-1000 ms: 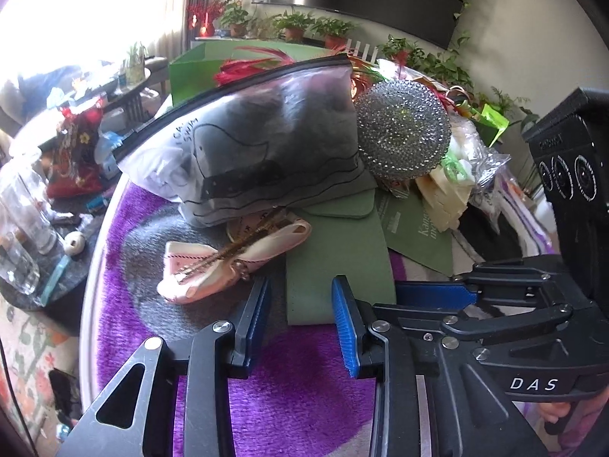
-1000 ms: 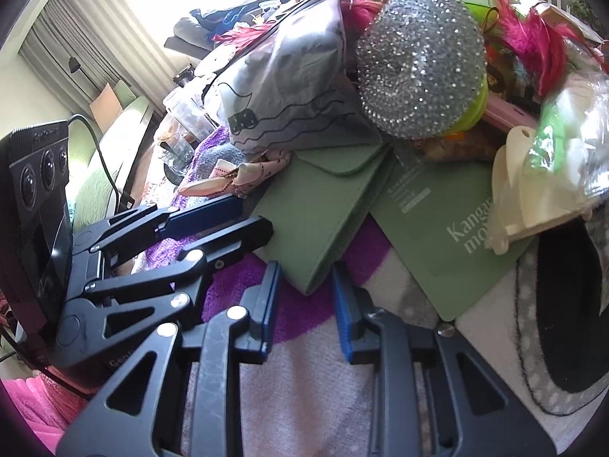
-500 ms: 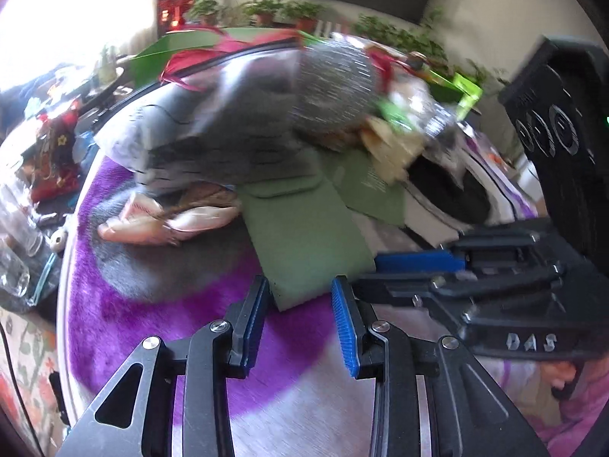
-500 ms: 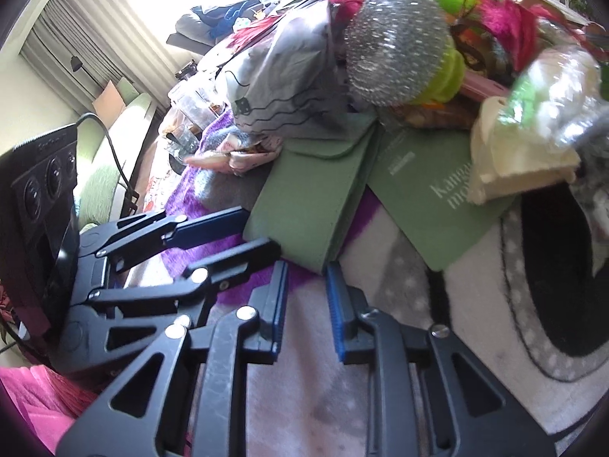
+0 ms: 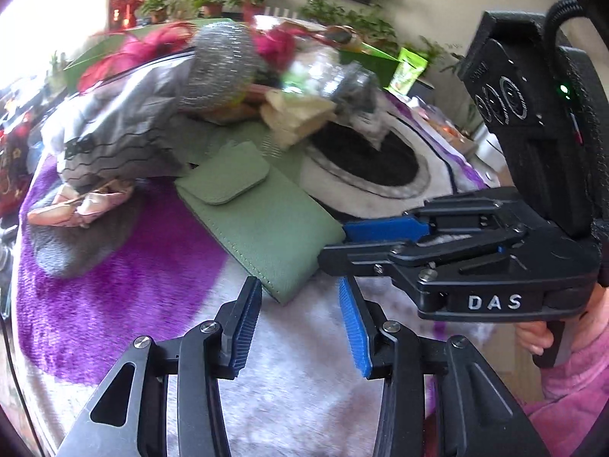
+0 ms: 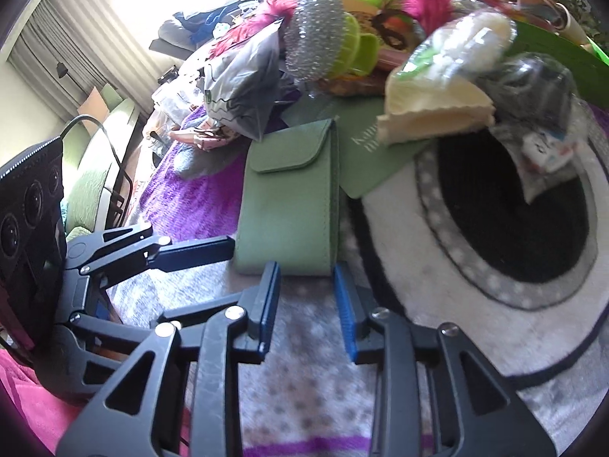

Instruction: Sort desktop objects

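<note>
Purple, white and grey plush covers the table under your grippers: a soft blanket (image 5: 114, 274) with a black oval patch (image 6: 506, 205) ringed in grey. Behind it you have a pile of clutter, with a silver metal scrubber (image 5: 220, 68) on top, a grey plastic bag (image 5: 121, 133) with wavy lines, pink feathers (image 6: 422, 0) and a cream sponge (image 6: 434, 114). Potted plants (image 5: 228, 0) stand along the far wall, and a curtain (image 6: 49, 34) hangs beside a bright window.

A green pouch (image 6: 289, 205) with a fold-over flap lies flat on the blanket in front of the pile, its material grained like leather, with stitched edges. Your left gripper (image 5: 300, 323) and your right gripper (image 6: 304, 304) both point at its near end. The jaws of both have just been opening; they stand apart with nothing between them, and the pouch is just beyond the tips. A pink sleeve (image 5: 563, 400) shows at the edge.
</note>
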{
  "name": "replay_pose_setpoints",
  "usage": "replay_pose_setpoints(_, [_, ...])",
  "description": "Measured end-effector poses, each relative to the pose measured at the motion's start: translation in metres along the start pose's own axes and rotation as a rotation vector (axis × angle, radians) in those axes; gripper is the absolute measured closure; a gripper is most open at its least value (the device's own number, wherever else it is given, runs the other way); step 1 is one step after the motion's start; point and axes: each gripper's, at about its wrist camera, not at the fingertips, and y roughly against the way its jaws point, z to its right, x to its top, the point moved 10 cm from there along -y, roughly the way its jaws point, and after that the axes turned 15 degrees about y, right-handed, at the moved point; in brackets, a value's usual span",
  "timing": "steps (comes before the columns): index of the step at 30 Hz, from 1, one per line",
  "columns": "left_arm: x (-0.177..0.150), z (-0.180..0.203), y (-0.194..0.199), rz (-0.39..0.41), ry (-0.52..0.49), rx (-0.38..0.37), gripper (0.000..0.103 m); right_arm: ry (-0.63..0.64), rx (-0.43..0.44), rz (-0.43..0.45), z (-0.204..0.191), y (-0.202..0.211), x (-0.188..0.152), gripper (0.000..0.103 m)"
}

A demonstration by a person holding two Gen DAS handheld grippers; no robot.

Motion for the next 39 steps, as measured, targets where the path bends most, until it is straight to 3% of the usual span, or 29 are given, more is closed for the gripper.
replay_pose_setpoints(7, [-0.016, 0.034, -0.004, -0.062, -0.036, -0.101, 0.061, -0.02, -0.01, 0.015, 0.017, 0.015, -0.009, 0.071])
replay_pose_setpoints(15, [-0.009, 0.039, -0.01, -0.037, -0.052, -0.053, 0.061, -0.051, -0.014, 0.033, 0.026, 0.028, -0.014, 0.071])
replay_pose_setpoints(22, [0.015, 0.067, -0.021, 0.001, -0.101, -0.052, 0.061, -0.139, -0.02, 0.079, 0.046, 0.044, -0.021, 0.071])
replay_pose_setpoints(26, [0.025, 0.069, -0.023, 0.049, -0.116, -0.002, 0.061, -0.193, -0.059, 0.102, 0.063, 0.054, -0.025, 0.071])
replay_pose_setpoints(33, [0.047, 0.019, 0.004, 0.173, -0.059, 0.148, 0.061, -0.149, -0.051, 0.104, 0.047, 0.052, -0.02, 0.071])
replay_pose_setpoints(35, [0.051, -0.001, 0.005, 0.171, -0.031, 0.188, 0.061, -0.121, -0.024, 0.086, 0.034, 0.044, -0.02, 0.071])
replay_pose_setpoints(39, [0.051, -0.018, 0.001, 0.146, -0.003, 0.189, 0.061, -0.068, 0.005, 0.047, 0.012, 0.031, -0.021, 0.071])
